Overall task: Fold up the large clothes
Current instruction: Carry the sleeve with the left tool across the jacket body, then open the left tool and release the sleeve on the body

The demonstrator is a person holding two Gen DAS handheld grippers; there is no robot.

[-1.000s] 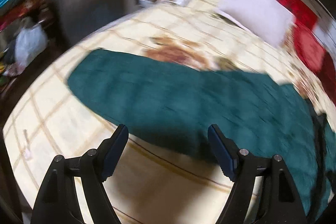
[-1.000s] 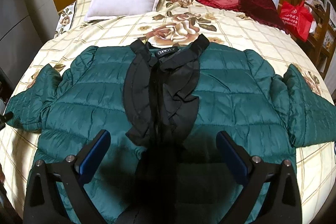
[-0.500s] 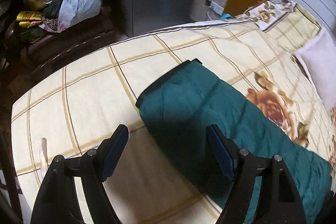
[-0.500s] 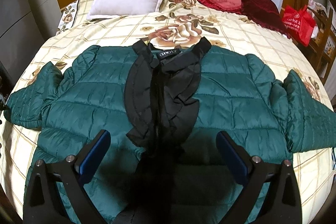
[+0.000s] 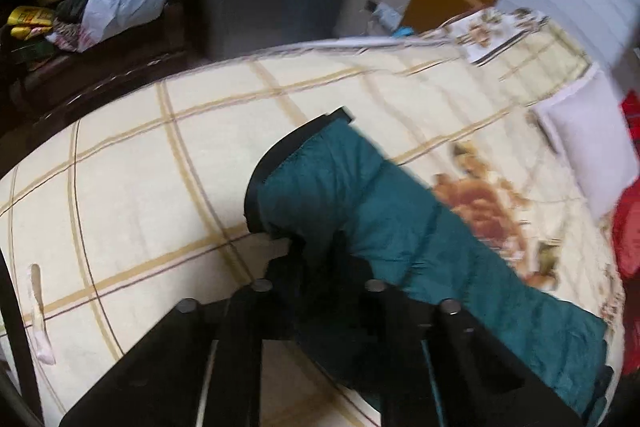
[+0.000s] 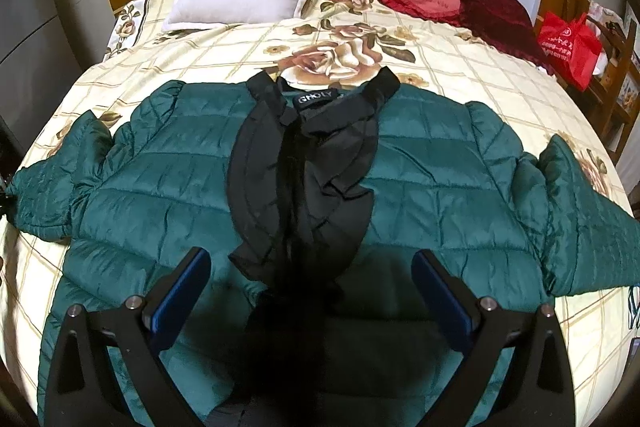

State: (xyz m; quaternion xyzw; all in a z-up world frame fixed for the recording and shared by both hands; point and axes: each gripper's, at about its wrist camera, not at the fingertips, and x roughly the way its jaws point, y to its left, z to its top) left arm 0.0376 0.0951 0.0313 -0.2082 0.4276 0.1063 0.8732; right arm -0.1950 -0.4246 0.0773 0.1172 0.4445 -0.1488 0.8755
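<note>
On the bed (image 6: 460, 83), a green jacket (image 6: 420, 195) lies face up, sleeves spread toward 9 and 3 o'clock, black collar (image 6: 304, 155) at 12. At the 9 o'clock sleeve (image 5: 400, 223), the left gripper (image 5: 316, 263) has just been closing and now pinches the fabric just behind the black cuff (image 5: 280, 155). The step looks like a sleeve fold: lift clear of the quilt, carry across the chest, keep the cuff from twisting. The left gripper points steeply down. The right gripper (image 6: 312, 299) hovers over the hem, jaws apart, nothing between them, also tilted down.
</note>
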